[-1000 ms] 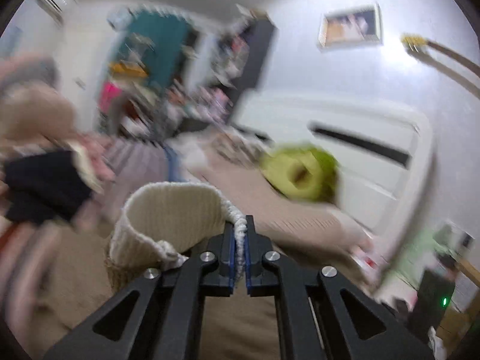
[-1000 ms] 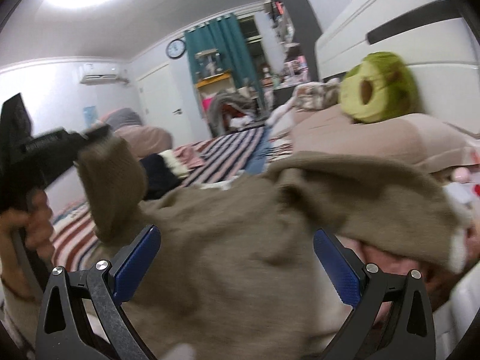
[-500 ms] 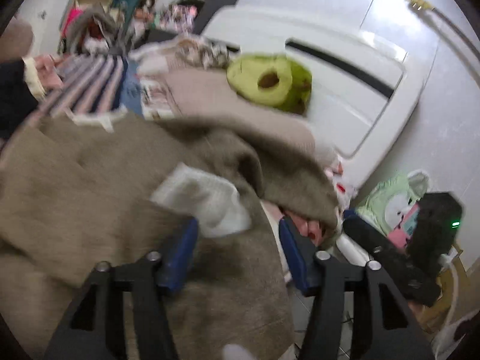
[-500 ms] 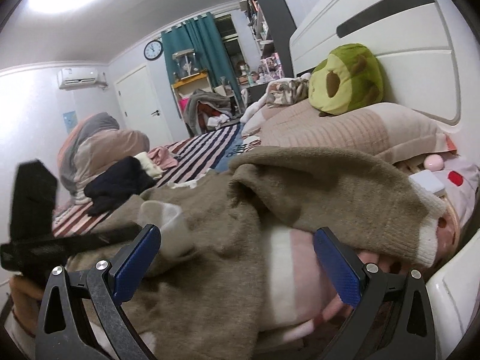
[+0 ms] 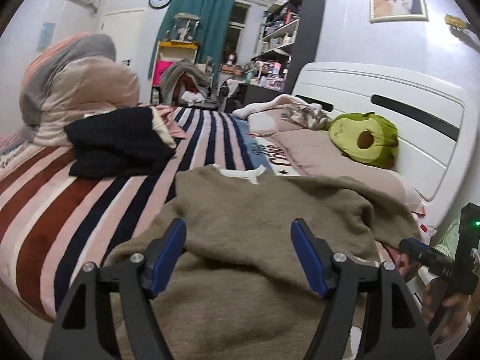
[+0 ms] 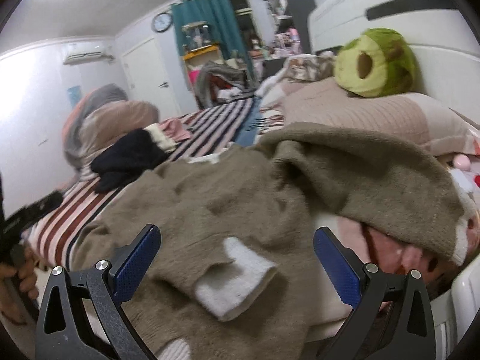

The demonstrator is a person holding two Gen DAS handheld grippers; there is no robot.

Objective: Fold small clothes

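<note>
Bedroom w/ a striped bed [image 5: 90, 198] filling most of both views; white headboard [image 5: 390, 114] at the far right, avocado plush [image 5: 364, 139] resting on a beige pillow [image 6: 375, 114] against it. Taupe knit sweater [image 5: 255, 219] lies spread and rumpled on the near end of the bed, one sleeve folded across the body w/ its white cuff [image 6: 234, 279] showing in the right wrist view; another part is draped over toward the pillow side. Left tool [image 5: 238, 255] wide open, nothing between its blue pads, hovering just above the sweater. Right tool [image 6: 237, 265] also wide open, empty, over the cuff. Dark folded garment [image 5: 120, 144] sits further up the bed, well apart from the sweater, near a rolled pink-grey duvet [image 5: 75, 81].
</note>
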